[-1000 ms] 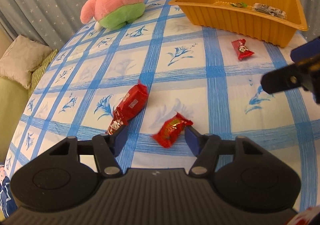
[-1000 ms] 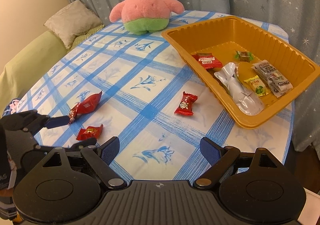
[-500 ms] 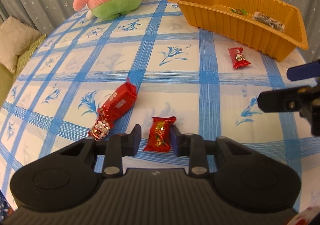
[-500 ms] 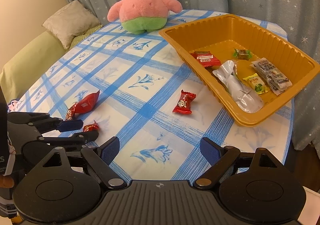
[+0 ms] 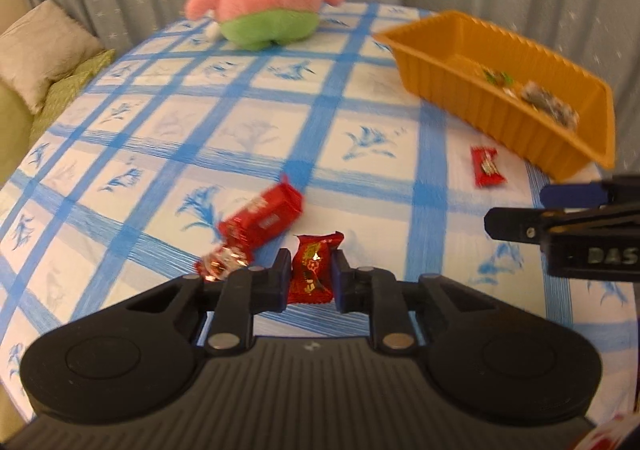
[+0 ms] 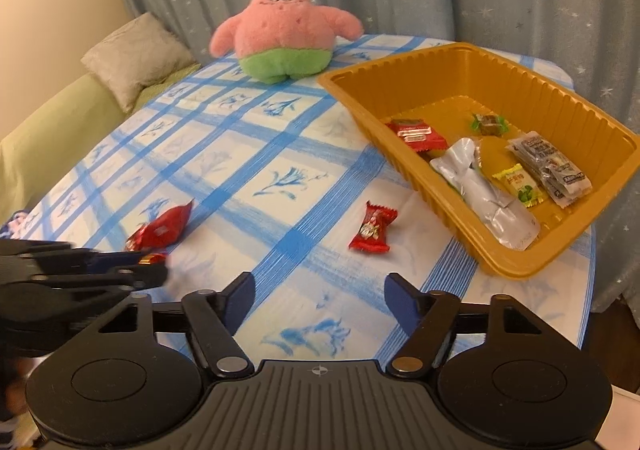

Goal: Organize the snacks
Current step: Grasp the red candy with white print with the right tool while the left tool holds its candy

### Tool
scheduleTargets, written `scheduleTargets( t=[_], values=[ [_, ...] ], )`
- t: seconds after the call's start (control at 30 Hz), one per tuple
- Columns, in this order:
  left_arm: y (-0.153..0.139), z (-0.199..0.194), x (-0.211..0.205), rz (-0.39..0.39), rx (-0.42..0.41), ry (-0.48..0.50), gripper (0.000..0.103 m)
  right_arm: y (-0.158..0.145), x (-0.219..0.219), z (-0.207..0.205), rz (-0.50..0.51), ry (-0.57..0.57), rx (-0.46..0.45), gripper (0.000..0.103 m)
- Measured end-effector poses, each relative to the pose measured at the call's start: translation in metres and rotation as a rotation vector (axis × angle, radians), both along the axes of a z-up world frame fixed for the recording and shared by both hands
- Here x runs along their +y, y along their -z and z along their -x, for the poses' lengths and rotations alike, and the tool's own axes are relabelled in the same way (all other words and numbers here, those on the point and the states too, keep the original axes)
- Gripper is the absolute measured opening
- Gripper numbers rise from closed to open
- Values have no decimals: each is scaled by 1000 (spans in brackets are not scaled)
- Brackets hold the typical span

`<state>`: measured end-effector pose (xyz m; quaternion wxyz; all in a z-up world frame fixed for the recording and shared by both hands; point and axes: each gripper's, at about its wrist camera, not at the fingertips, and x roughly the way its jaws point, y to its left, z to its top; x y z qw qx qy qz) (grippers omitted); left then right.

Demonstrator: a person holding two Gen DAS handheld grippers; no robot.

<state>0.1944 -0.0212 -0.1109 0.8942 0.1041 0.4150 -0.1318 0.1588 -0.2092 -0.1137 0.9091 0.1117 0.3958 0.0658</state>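
The letters "DAS" stand on the right claw (image 5: pixel 560 205) body.

The lower end of the small red candy (image 5: pixel 311 270) is hidden between the fingers of the left gripper (image 5: pixel 310 276); in the right wrist view only a glint of it is seen. The long red wrapper (image 5: pixel 260 223) just beyond is blurred, its print unreadable. The tray (image 5: pixel 520 121) ahead to the right is smeared, its contents not identifiable. The right gripper (image 5: pixel 516 209) is cut off by the frame's edge.

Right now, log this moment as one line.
left tongs: shut on red candy | right tongs: closing, empty | orange tray: five snacks
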Motion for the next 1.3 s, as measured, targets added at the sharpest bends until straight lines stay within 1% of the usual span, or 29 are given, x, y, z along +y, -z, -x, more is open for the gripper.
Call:
scheduleTargets(
  t=[0.07, 0.27, 0.43, 0.6, 0.73, 0.8, 0.9, 0.97, 1.0, 1.07, 1.3],
  values=[
    [-7, -2, 7, 9, -14, -29, 19, 1, 2, -5, 11, 34, -16, 63],
    [-20, -11, 27, 22, -45, -100, 19, 5, 5, -21, 54, 120, -32, 56],
    [-21, -14, 39, 24, -44, -132, 19, 11, 13, -30, 117, 161, -43, 53],
    [-20, -15, 43, 27, -43, -143, 19, 17, 22, -35, 167, 171, -56, 52],
    [-19, -16, 46, 24, -39, -156, 19, 20, 24, -41, 176, 164, -53, 51],
    [-19, -16, 50, 27, -36, -166, 19, 23, 24, -45, 182, 178, -39, 50],
    [-19, -16, 54, 27, -34, -175, 19, 28, 21, -50, 180, 191, -22, 45],
    [-18, -16, 55, 25, -33, -179, 19, 31, 21, -51, 183, 187, -17, 37],
    [-18, -16, 55, 25, -31, -181, 19, 31, 21, -52, 185, 186, -16, 35],
    [-17, -15, 56, 24, -29, -184, 19, 32, 21, -52, 191, 179, -22, 29],
    [-16, -11, 54, 24, -25, -185, 19, 32, 21, -52, 187, 149, -21, 25]
  ],
)
